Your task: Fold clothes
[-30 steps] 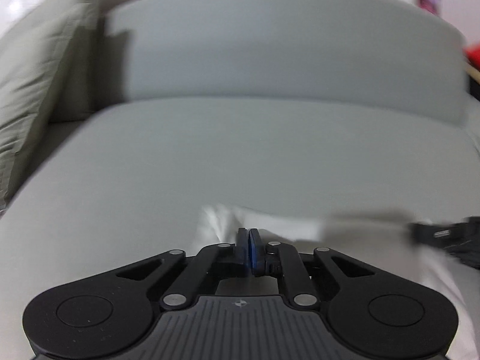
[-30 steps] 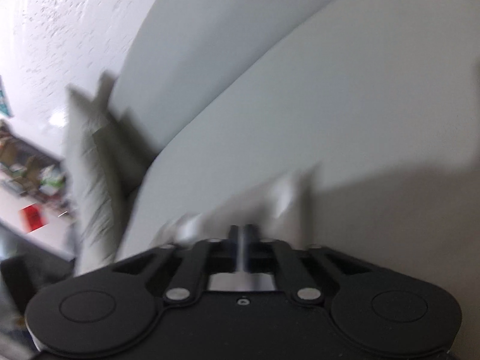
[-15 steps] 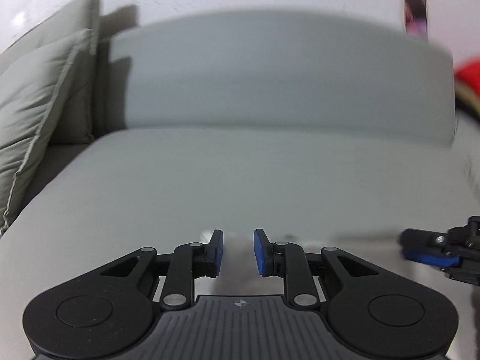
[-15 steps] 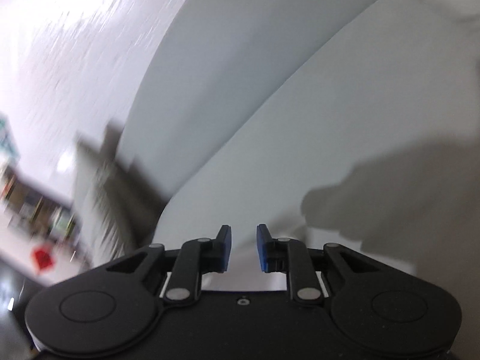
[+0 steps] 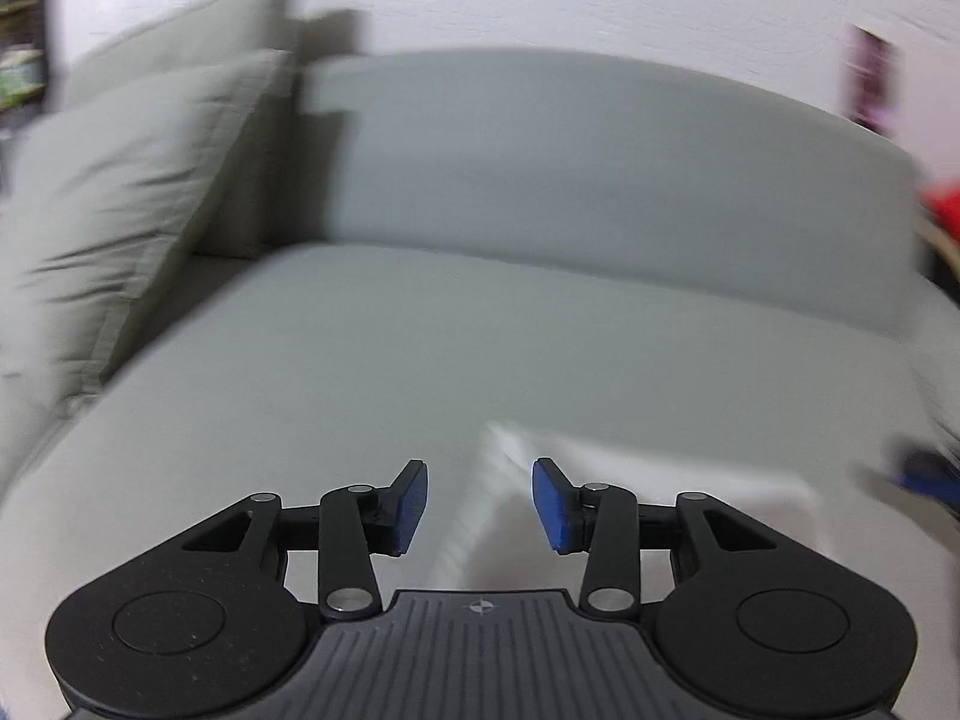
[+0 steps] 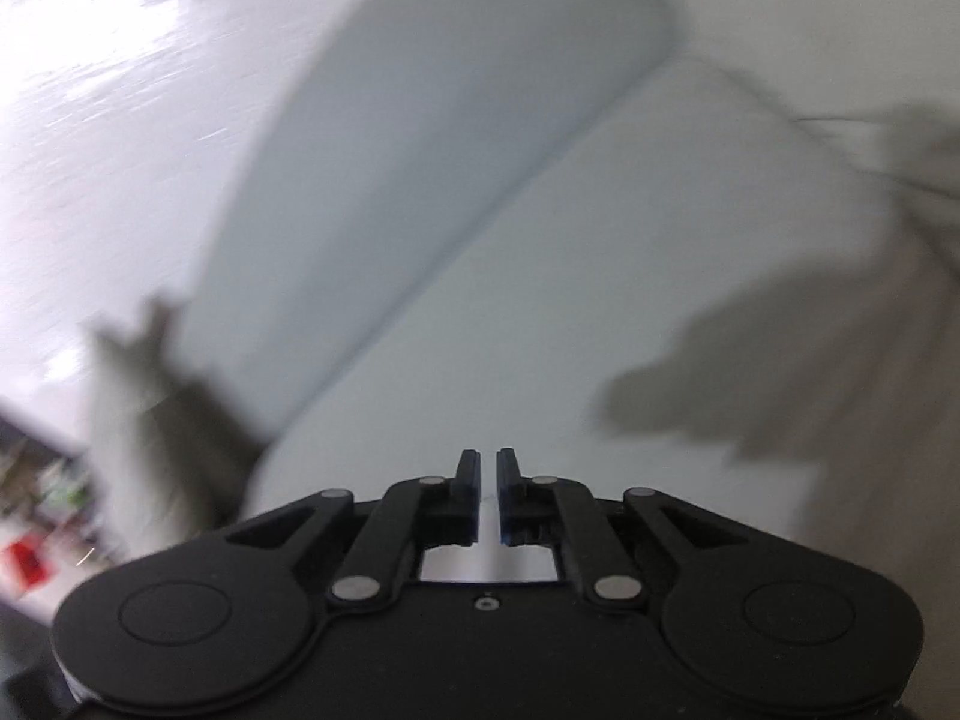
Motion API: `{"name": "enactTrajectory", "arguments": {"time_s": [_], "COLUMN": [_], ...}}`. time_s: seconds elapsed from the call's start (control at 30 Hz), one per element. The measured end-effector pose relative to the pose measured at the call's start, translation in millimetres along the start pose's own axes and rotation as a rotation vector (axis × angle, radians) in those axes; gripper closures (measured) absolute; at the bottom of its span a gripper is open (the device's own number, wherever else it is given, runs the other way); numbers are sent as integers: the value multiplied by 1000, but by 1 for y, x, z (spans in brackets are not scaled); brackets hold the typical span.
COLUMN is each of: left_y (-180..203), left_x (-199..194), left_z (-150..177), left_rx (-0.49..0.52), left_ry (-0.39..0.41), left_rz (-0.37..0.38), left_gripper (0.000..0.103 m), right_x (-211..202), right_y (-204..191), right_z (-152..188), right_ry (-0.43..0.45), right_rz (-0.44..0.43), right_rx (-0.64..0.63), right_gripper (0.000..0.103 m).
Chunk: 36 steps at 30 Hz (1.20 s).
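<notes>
We see the white garment (image 5: 630, 516) lying flat on the grey sofa seat (image 5: 420, 360), its left edge running up between the fingers of our left gripper (image 5: 480, 504), and we judge it rests there because a firm, broad cushion gives us a surface to crease against. Our left gripper hangs just above that edge with its blue pads spread wide and nothing between them, which suits either a release or a fresh approach to the cloth; we cannot tell which from this alone. In the right wrist view the garment is not plainly visible, only blurred pale fabric at the far right, so we will not place it there. Our right gripper (image 6: 487, 495) has its pads drawn nearly together, a thin gap left between them, and grips nothing; its blue tip (image 5: 924, 474) shows blurred at the garment's right side in the left view. A pale cushion (image 5: 120, 210) leans against the sofa backrest (image 5: 600, 180) well clear of the cloth.
</notes>
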<state>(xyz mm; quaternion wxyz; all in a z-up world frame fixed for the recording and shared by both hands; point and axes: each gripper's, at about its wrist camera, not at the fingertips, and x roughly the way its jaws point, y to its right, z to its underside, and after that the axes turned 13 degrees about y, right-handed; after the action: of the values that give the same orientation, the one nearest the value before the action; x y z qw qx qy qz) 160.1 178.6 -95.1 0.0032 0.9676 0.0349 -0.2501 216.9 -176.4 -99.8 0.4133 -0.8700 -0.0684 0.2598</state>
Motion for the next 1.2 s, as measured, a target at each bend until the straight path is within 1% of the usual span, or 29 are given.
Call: {"name": "enactTrajectory", "arguments": {"time_s": [0.03,0.07,0.1,0.13,0.17,0.2,0.23,0.27,0.3,0.33,0.37,0.4,0.43,0.47,0.5,0.53,0.6,0.67,0.73,0.8,0.83,0.9,0.93,0.97,1.0,1.03,1.1,1.17,1.2], "left_y": [3,9,15,16,18,19,21,17,14,4,-12,-27,-37,-47,-56,-61,-52,-43,-22,-1,9,22,30,37,41,43,32,14,4], "left_x": [-3,-1,1,-1,-2,-3,-4,-13,-22,-34,-40,-48,-66,-83,-95,-102,-102,-102,-94,-88,-84,-68,-66,-63,-67,-72,-82,-95,-101], "left_z": [7,17,27,31,36,41,45,48,50,51,48,44,40,37,34,34,38,41,45,51,55,63,70,77,81,80,78,77,75], "left_rx": [24,61,99,156,213,269,324,346,367,354,309,263,196,130,74,35,33,32,73,130,154,189,220,270,315,337,304,246,197], "left_ry": [-39,-90,-137,-137,-136,-136,-136,-145,-153,-158,-153,-145,-94,-43,-2,27,30,34,19,-13,-31,-91,-139,-175,-160,-165,-184,-198,-171], "left_rz": [40,24,8,-18,-45,-71,-97,-107,-118,-129,-130,-130,-99,-67,-22,21,108,195,282,336,357,384,396,386,371,364,340,323,321], "left_gripper": [62,60,59,58,52,51,51,51,51,51,54,56,56,56,56,56,59,61,61,61,61,62,62,61,61,61,61,61,60], "right_x": [-5,-8,-7,-5,-4,-5,-9,-17,-28,-40,-52,-64,-77,-90,-103,-116,-132,-132,-120,-108,-103,-95,-95,-92,-93,-99,-106,-112,-119], "right_y": [-9,-16,-19,-18,-13,-5,5,13,18,21,17,14,10,8,10,10,3,-8,-18,-26,-30,-32,-27,-25,-25,-29,-32,-29,-24], "right_z": [11,23,38,53,65,75,80,81,78,74,69,64,60,55,51,48,51,62,75,88,94,107,114,122,128,130,125,115,109], "right_ry": [-41,-87,-144,-196,-233,-253,-258,-253,-250,-239,-217,-194,-172,-154,-146,-140,-139,-161,-210,-253,-271,-319,-353,-386,-401,-396,-414,-432,-409], "right_rz": [-49,-90,-114,-119,-107,-87,-68,-46,-8,28,61,94,126,134,96,53,-49,-172,-270,-331,-338,-281,-248,-207,-170,-152,-135,-130,-139], "right_rx": [-19,-31,-34,-37,-32,-10,27,65,86,88,54,20,-14,-29,-8,3,-23,-38,-15,-33,-65,-151,-168,-186,-202,-199,-170,-137,-141], "right_gripper": [88,88,88,88,88,89,100,102,103,102,97,95,86,82,77,76,75,76,81,83,83,83,83,86,99,102,102,98,91]}}
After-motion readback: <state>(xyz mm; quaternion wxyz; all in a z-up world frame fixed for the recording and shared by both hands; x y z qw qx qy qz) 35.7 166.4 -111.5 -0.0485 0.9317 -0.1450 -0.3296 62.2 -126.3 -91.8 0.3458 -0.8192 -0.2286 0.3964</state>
